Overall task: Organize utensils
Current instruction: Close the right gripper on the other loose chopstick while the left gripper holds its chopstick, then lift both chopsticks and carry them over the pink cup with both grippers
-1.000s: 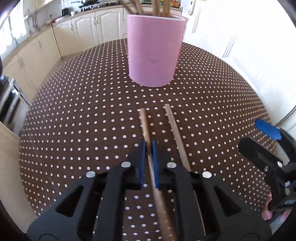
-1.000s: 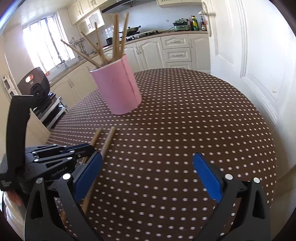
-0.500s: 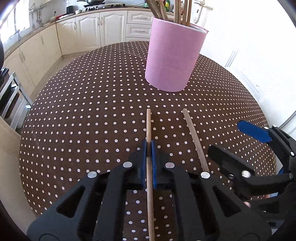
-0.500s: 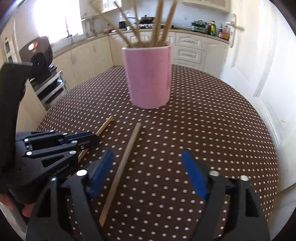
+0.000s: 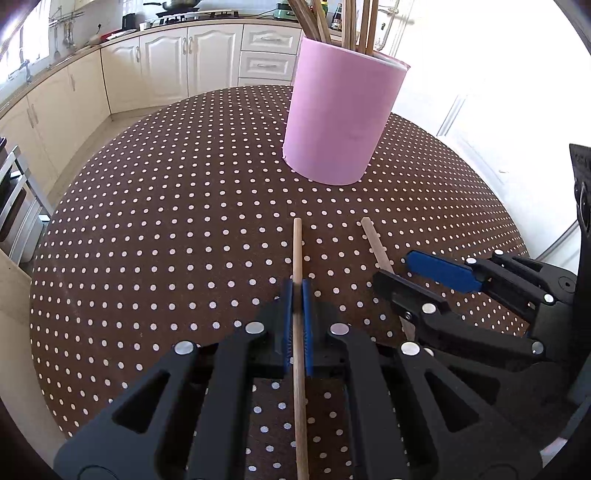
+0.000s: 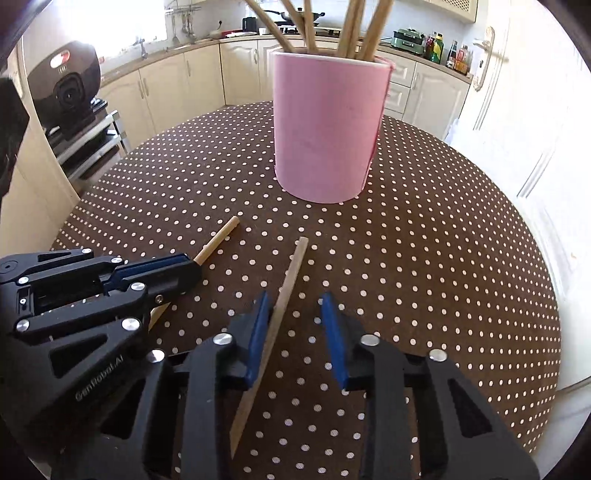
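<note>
Your left gripper (image 5: pixel 297 291) tilts down toward the table (image 5: pixel 184 221), its blue pads pressed tight on a wooden chopstick (image 5: pixel 297 251) whose far end pokes out toward the pink cup (image 5: pixel 340 122). Just beside it, your right gripper (image 6: pixel 295 306) also tilts down, and its jaws have just been closing around a second chopstick (image 6: pixel 291 269): that stick lies on the dotted cloth against the left pad (image 6: pixel 258 325), while the right pad stands clear of it. Both sticks are pale, slim and plain, and the cup stands upright on the table beyond them, holding more chopsticks (image 6: pixel 354 26).
</note>
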### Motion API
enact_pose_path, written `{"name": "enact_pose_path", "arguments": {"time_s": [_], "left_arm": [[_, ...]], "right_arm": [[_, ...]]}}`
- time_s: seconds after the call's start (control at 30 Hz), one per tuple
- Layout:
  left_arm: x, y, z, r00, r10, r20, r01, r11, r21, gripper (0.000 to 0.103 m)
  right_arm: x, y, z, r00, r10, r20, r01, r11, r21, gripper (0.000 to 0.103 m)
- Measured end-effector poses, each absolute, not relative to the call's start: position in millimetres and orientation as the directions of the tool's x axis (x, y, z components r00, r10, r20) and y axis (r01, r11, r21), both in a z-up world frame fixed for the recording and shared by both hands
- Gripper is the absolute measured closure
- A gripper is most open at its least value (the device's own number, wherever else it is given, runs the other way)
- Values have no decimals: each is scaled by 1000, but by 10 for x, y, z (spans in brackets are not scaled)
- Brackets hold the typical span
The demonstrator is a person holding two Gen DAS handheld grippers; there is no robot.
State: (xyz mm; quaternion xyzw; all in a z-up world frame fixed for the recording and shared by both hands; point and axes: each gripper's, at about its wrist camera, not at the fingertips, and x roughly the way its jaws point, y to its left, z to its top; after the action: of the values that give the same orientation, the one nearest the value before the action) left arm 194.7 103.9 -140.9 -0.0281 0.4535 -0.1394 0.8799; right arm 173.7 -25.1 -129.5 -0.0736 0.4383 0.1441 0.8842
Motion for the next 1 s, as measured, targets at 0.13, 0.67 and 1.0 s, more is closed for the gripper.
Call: {"name": "enact_pose_path", "arguments": {"time_s": [0.13, 0.67, 1.0], "left_arm": [[2009, 1069, -1407, 548, -280, -789, 214, 958, -191, 97], [1984, 1074, -1222, 606, -305, -735, 208, 952, -223, 97], [2057, 938, -1253, 583, -255, -772, 230, 962, -144, 96]], "right_arm": [[1759, -231, -1300, 560, 208, -802, -323, 946, 20, 98], [1728, -838, -1032, 604, 358, -712, -250, 934, 257, 99], [1711, -942, -1001, 610, 360, -706, -245, 933, 265, 99]]}}
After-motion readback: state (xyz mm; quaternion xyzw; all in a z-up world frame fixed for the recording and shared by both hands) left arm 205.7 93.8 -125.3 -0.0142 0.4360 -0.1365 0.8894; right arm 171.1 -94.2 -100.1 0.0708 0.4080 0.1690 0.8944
